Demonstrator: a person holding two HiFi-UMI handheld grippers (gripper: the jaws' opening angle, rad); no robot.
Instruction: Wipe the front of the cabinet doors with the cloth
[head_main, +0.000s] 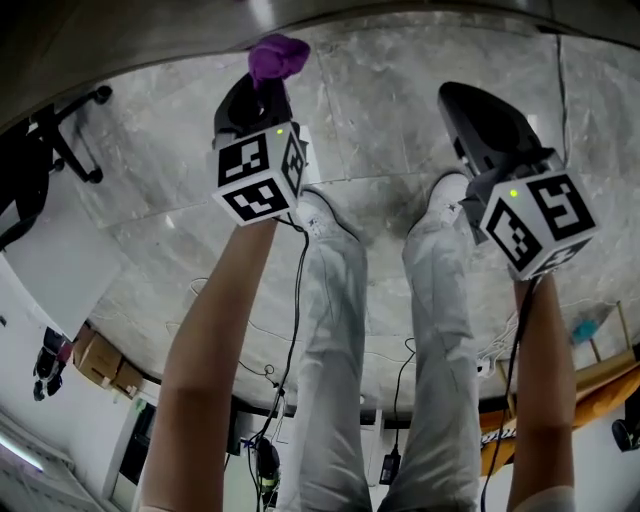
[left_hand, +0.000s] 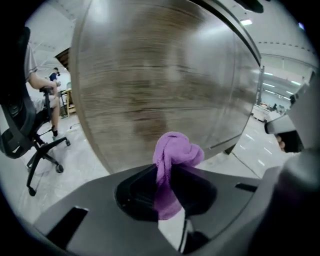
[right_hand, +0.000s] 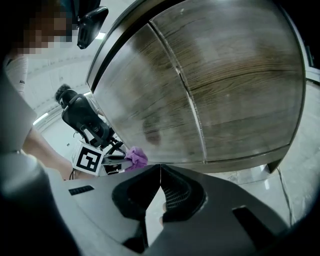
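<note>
- Left gripper (left_hand: 167, 186): jaws clenched on the purple cloth (left_hand: 176, 152). A narrow strip of it is pinched between them and hangs down into the lower centre of the left gripper view.
- The rest of the cloth bunches in a knotted wad just past the fingertips, centre of that frame.
- Behind the wad stand the cabinet doors (right_hand: 225, 90). They are wood-grain with a grey sheen and fill the upper half of the frame. The wad sits against the lower part of the door. I cannot tell whether it touches.
- Right gripper view: the cloth shows small at lower left, beside the bottom edge of the left-hand door.
- Right gripper (right_hand: 160, 192): fingertips pressed together at the tip, nothing between them. It is aimed at the lower edge of the doors, centre frame.
- Cabinet: both doors shut, with a thin vertical seam between them. The inside is hidden.
- Head view: the two grippers are level and well apart, cloth at top centre-left. The person's legs (head_main: 330, 330) stand on the pale marbled floor (head_main: 180, 270).
- An office chair (left_hand: 35, 142) stands at the left edge of the left gripper view.
</note>
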